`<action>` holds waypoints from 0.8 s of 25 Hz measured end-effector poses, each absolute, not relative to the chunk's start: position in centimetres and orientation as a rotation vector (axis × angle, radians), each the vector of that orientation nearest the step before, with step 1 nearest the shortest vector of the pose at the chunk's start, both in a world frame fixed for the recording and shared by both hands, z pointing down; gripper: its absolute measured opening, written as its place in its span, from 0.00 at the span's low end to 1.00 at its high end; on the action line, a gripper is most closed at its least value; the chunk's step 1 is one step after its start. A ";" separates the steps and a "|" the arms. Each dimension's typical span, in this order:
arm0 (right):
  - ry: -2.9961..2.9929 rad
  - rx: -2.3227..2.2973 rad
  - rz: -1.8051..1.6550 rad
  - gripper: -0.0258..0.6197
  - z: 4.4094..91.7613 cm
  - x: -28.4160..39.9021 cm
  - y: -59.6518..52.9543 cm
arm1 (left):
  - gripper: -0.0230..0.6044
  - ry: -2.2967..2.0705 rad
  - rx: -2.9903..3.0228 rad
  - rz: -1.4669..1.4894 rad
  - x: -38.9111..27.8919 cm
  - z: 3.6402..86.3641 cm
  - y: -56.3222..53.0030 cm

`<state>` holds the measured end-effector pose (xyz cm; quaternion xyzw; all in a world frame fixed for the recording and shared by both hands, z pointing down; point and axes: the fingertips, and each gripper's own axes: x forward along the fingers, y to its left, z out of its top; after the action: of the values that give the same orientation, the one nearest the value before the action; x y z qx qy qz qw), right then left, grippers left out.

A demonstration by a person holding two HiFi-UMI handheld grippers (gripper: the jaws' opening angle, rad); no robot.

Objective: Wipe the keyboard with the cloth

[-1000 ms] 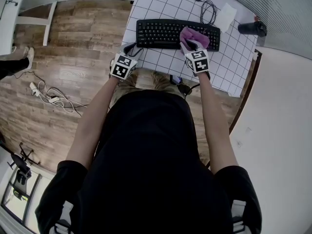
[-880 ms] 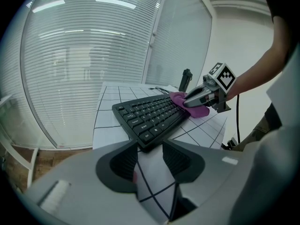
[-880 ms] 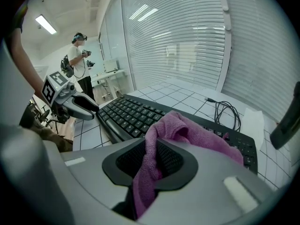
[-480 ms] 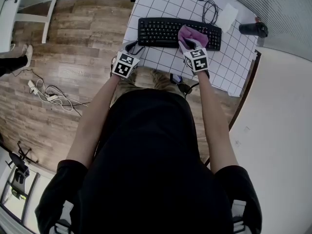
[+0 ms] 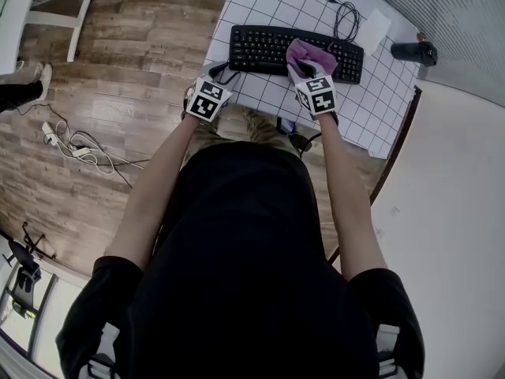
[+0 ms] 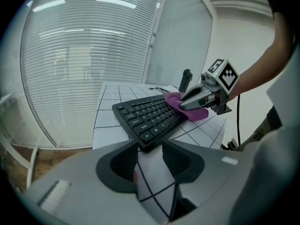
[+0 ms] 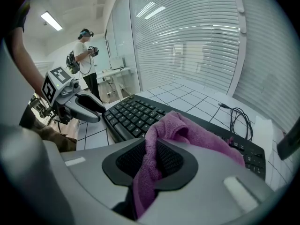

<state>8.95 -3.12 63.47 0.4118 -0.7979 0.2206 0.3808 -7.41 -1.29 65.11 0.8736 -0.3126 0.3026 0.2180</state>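
Observation:
A black keyboard (image 5: 268, 47) lies on the white gridded table (image 5: 268, 93). My right gripper (image 5: 300, 71) is shut on a purple cloth (image 5: 309, 55) that rests on the keys right of the keyboard's middle. In the right gripper view the cloth (image 7: 197, 132) runs up between the pads and drapes over the keyboard (image 7: 133, 112). My left gripper (image 5: 222, 74) is open at the keyboard's near left corner. The left gripper view shows only table between its jaws (image 6: 151, 161), with the keyboard (image 6: 145, 118) just ahead and the cloth (image 6: 199, 113) under the right gripper (image 6: 185, 102).
A coiled black cable (image 5: 345, 18), a white card (image 5: 372, 28) and a black cylinder (image 5: 410, 51) lie behind the keyboard. The table edge runs just in front of both grippers. A power strip with cables (image 5: 71, 144) is on the wood floor. A person (image 7: 86, 50) stands far off.
The right gripper has slid the cloth a little leftward along the keyboard. The left gripper has stayed at the near left corner.

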 end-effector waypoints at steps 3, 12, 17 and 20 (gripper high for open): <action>-2.036 1.054 0.561 0.17 63.4 8.8 -3.1 | 0.29 -0.863 2.417 0.836 -7.5 65.0 -1.3; -2.041 1.041 0.547 0.17 63.4 7.9 -3.1 | 0.29 -0.866 2.418 0.834 -7.4 65.0 -1.2; -2.066 0.996 0.534 0.17 63.4 5.9 -3.2 | 0.29 -0.865 2.418 0.829 -7.3 65.2 -1.2; -2.076 0.978 0.531 0.17 63.5 4.8 -3.3 | 0.29 -0.863 2.419 0.826 -7.3 65.2 -1.2</action>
<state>4.78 -3.34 63.45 0.3835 -0.8141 0.2084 0.3830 -7.32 -1.22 65.20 0.8747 -0.3120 0.2986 0.2201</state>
